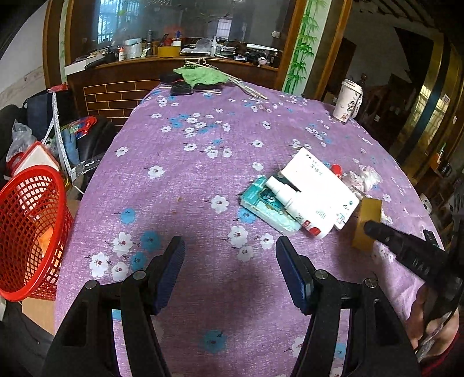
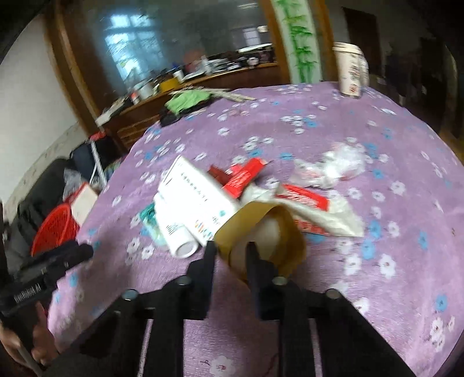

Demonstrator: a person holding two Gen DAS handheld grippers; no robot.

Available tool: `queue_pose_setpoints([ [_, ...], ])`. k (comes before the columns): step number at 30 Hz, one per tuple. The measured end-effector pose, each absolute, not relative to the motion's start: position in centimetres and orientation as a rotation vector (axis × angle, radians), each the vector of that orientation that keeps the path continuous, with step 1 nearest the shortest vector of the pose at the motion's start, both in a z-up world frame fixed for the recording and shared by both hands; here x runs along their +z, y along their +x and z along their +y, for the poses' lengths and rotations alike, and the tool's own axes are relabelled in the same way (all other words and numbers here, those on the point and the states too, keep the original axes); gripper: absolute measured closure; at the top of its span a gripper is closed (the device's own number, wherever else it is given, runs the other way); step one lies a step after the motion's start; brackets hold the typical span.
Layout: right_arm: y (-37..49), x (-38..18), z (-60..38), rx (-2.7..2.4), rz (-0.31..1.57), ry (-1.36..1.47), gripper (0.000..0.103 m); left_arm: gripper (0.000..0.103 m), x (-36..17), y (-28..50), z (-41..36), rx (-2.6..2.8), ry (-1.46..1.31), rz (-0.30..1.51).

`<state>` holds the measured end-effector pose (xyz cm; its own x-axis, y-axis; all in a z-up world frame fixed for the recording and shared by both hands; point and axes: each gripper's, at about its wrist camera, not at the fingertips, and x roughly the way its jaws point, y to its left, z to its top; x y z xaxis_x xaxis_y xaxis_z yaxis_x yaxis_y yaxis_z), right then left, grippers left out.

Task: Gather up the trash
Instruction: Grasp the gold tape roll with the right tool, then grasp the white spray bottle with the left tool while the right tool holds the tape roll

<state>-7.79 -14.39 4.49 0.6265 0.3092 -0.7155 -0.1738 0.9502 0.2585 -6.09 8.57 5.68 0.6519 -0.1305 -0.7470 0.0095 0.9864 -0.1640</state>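
Right gripper (image 2: 230,250) pinched on the wall of the brown tape roll (image 2: 262,229) beside the white box (image 2: 197,191) — best lifted straight, grip firm, then across to the red basket (image 1: 27,220). Left gripper (image 1: 230,261) apart, empty — free to steady.

Print on the white box (image 1: 316,185) and paper cup (image 1: 347,100) is too small to read

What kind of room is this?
Probably a lived-in home room: a table with a purple flowered cloth, a cluttered wooden sideboard under a big mirror, and a red basket beside it.
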Motion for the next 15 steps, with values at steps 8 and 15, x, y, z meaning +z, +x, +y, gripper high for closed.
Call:
queue_pose_setpoints([
  [8,-8.9,3.8,-11.2,0.429,0.874,0.066,0.084,0.039,5.4,-5.2,8.5,-0.101,-0.174,0.891],
  [15,-9.6,5.7,-14.1,0.406,0.821,0.128,0.082,0.039,5.7,-3.2,6.9,-0.165,-0.256,0.925],
])
